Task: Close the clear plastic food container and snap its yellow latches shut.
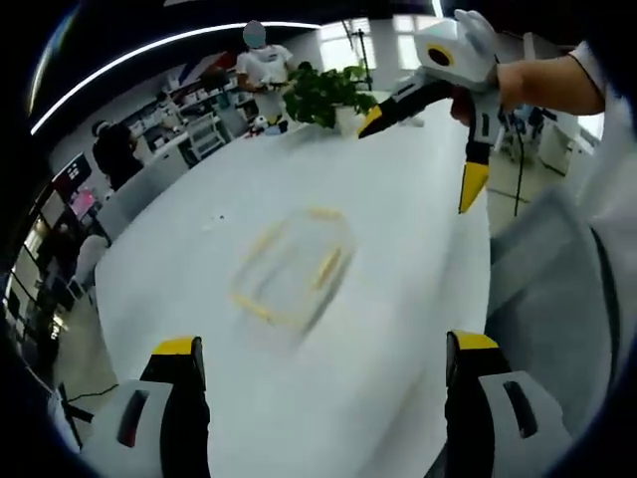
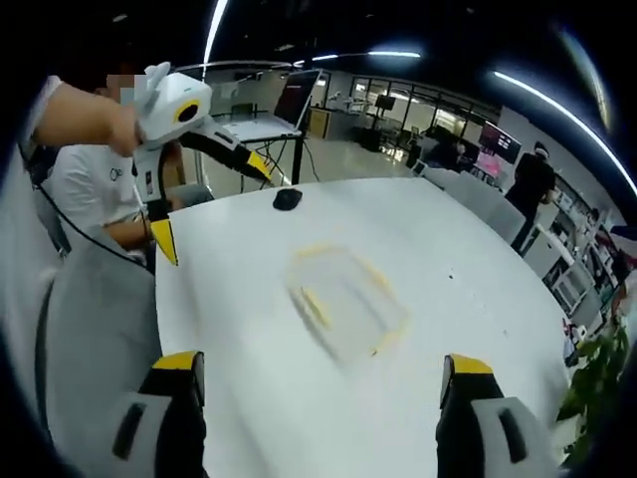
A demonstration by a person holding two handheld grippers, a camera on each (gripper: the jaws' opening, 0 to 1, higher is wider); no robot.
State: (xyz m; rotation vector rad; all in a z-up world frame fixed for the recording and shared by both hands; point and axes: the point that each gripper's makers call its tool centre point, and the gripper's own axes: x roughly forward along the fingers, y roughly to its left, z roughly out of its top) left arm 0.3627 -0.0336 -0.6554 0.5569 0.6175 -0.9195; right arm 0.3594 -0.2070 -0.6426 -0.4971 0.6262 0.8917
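The clear plastic container (image 1: 294, 267) with yellow latches lies flat on the white table (image 1: 179, 269), blurred, so its lid's seating cannot be told. In the left gripper view my left gripper (image 1: 323, 349) stands open just short of it with nothing between the jaws. My right gripper (image 1: 423, 154) hangs open above the table's far right, held by a hand. In the right gripper view the container (image 2: 346, 299) lies ahead of my open right gripper (image 2: 320, 366). The left gripper (image 2: 212, 204) hovers open at the table's left edge.
A potted green plant (image 1: 328, 92) stands at the table's far end, with people standing behind it. A small black object (image 2: 288, 199) lies on the table beyond the container, near a laptop (image 2: 264, 124). A seated person (image 2: 95, 189) is at the left. Grey clothing (image 1: 557, 289) borders the table.
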